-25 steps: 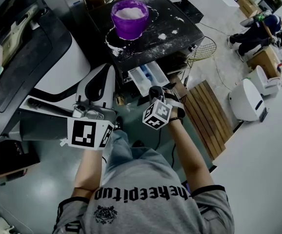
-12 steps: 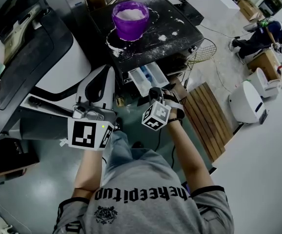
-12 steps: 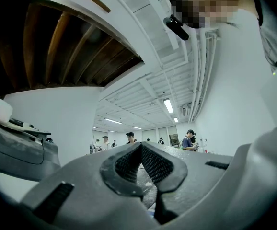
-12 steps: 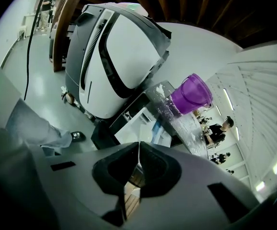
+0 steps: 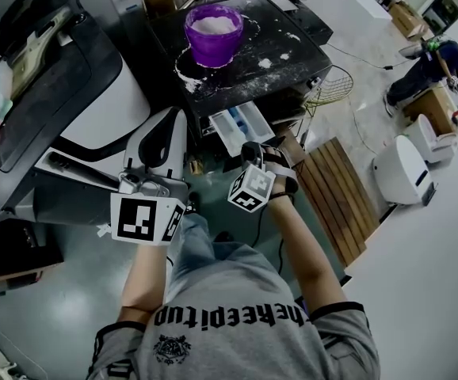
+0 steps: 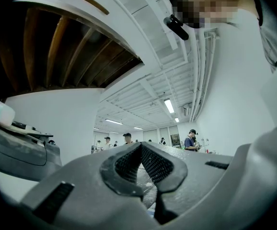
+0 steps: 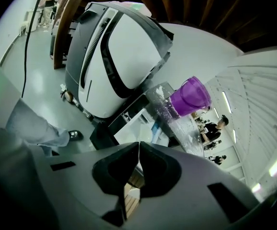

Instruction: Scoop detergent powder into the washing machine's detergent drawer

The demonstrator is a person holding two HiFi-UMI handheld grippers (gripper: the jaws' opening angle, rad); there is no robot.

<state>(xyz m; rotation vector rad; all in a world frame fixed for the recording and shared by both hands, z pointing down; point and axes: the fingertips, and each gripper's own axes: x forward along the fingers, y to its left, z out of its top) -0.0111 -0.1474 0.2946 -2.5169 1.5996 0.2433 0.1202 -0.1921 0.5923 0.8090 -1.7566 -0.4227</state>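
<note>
The one detergent drawer [image 5: 241, 123] stands pulled out from the front of the washing machine [image 5: 292, 50], white inside with blue parts; how many compartments it has I cannot tell. On the machine's dark top surface sits a single purple tub [image 5: 213, 32], upright and filled with white powder [image 5: 211, 23]. More powder lies spilled in a ring round the tub's base and in patches across the top.

Two tongs are held, one in each hand. The right tongs [image 7: 138, 158] are pressed together with nothing between them, held just in front of the drawer and aimed toward it and the tub. The left tongs [image 6: 139, 151] are likewise pressed together and empty, lower and to the left, well apart from the drawer and pointing up at the ceiling.

To the left stands one white appliance [image 5: 102, 93] with a dark lid. One slatted wooden pallet [image 5: 336, 188] lies on the floor at the right, and one wire basket [image 5: 330, 80] hangs beside the machine.
</note>
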